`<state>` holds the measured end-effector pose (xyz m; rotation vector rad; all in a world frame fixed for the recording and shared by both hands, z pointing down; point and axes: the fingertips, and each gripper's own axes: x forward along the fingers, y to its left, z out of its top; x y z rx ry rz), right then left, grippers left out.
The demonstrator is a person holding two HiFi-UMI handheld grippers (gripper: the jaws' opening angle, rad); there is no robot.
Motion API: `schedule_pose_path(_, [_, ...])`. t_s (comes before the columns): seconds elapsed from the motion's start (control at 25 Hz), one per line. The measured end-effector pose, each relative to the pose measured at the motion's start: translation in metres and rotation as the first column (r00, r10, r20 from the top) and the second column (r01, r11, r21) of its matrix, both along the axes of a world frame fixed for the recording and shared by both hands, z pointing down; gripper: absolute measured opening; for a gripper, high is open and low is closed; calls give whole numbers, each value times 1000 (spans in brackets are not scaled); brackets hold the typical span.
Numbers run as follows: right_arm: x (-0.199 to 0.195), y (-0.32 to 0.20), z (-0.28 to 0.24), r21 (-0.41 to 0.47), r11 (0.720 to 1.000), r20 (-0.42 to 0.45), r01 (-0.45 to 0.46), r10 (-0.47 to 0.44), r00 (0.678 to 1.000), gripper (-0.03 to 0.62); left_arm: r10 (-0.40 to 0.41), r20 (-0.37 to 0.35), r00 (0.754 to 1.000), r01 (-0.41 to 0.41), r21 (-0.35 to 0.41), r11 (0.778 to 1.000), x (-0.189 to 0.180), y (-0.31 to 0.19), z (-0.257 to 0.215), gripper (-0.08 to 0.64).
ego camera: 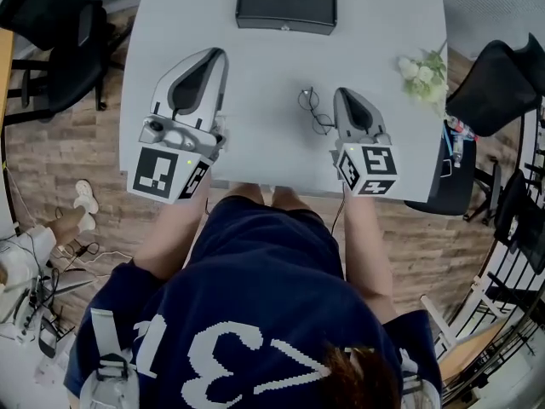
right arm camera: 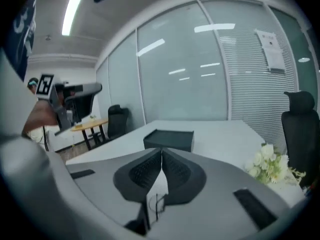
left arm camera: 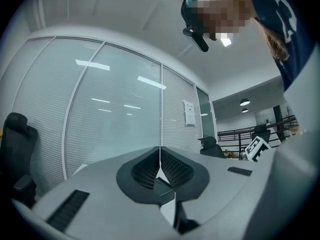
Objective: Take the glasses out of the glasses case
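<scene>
Navy-shirted person fills the bottom of the head view, holding both tools over the grey surface. Left hand-held gripper sits centre-left, jaws pressed together with nothing between them, pointing up at a glass wall in its own view. Right hand-held gripper is centre-right, jaws also closed and empty at the tips. Glasses lie out on the surface just beside the right gripper's left edge; contact unclear. A thin wire shape shows low in the right gripper view's gap. Black glasses case sits closed at top centre, well apart from the glasses. White flowers lie at upper right.
</scene>
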<state>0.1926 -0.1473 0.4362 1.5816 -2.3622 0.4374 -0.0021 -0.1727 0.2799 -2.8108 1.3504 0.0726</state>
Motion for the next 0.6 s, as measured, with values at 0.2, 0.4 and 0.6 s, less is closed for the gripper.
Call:
schedule_pose_path(0.2, [12,-11,-112,241,969,92,-59,37,995,28,7,-21,1000,-5,82,997,5,-1,-39,20])
schedule_pose_path(0.4, [18,-7,-180,381,921,117,-82,39,992,26,-8,-33,999,12,115,993,5,-2,-62,20])
schedule_pose_path(0.6, [14,-9,-205,430,899,125,-86,35,992,26,-7,-48,999,14,143,990,-2,-6,-74,20])
